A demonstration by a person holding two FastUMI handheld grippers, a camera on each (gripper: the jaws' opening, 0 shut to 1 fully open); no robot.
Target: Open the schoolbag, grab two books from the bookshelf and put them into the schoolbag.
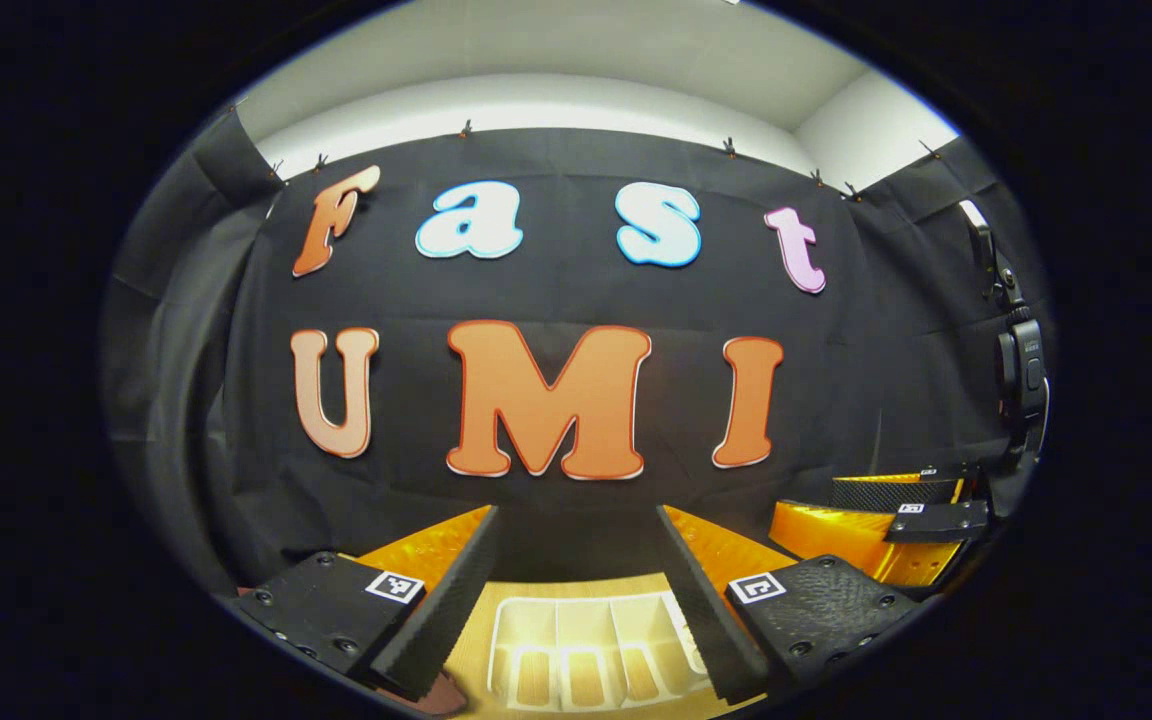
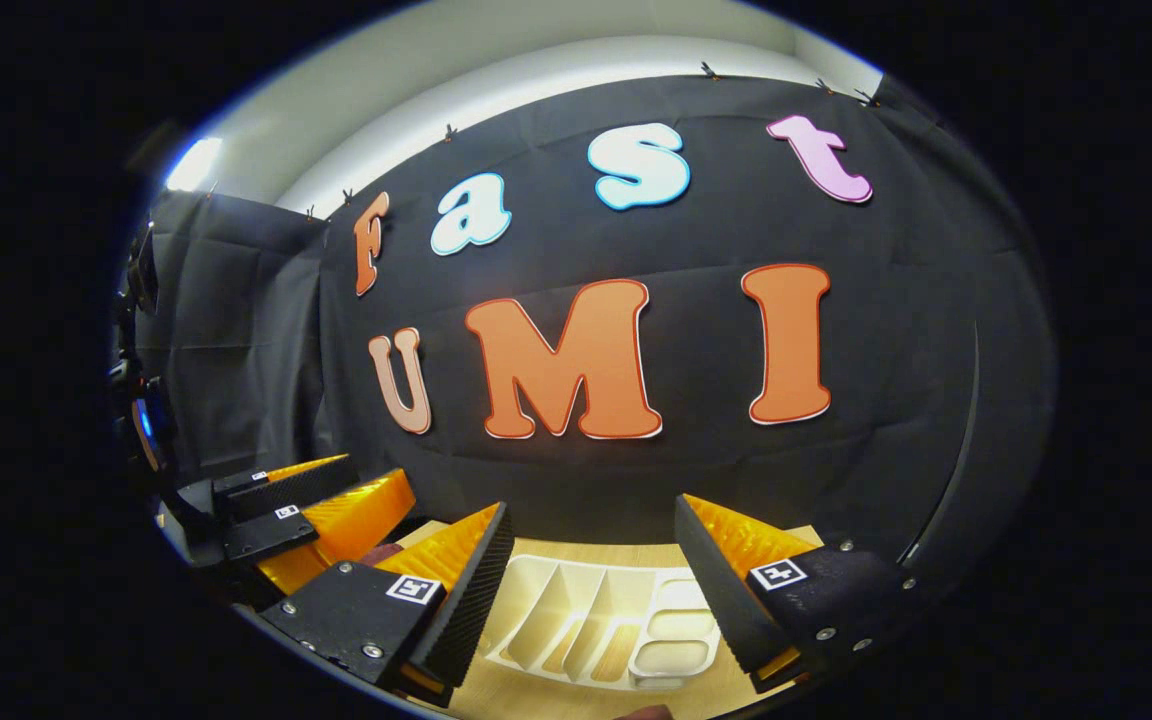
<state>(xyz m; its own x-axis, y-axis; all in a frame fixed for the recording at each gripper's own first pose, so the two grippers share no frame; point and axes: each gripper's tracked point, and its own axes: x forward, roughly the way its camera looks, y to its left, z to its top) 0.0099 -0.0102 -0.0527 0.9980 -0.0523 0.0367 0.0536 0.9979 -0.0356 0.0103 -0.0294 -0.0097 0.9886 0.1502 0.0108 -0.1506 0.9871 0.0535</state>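
Both the left gripper (image 1: 576,590) and right gripper (image 2: 591,590) hover with jaws released above the white bookshelf (image 1: 596,645) on the table (image 2: 536,700), so the task seems unstarted; next they must find the schoolbag.

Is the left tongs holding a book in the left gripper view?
No, the left tongs stand open with nothing between them, above a white compartmented plastic rack.

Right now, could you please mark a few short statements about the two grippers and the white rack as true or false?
1. The left gripper stands open. True.
2. The right gripper is shut on a book. False: it stands open, holding nothing.
3. A white slotted rack sits on the wooden tabletop. True.
4. The rack's slots are packed with books. False: the slots in view hold none.
5. The right gripper appears at the right edge of the left gripper view. True.
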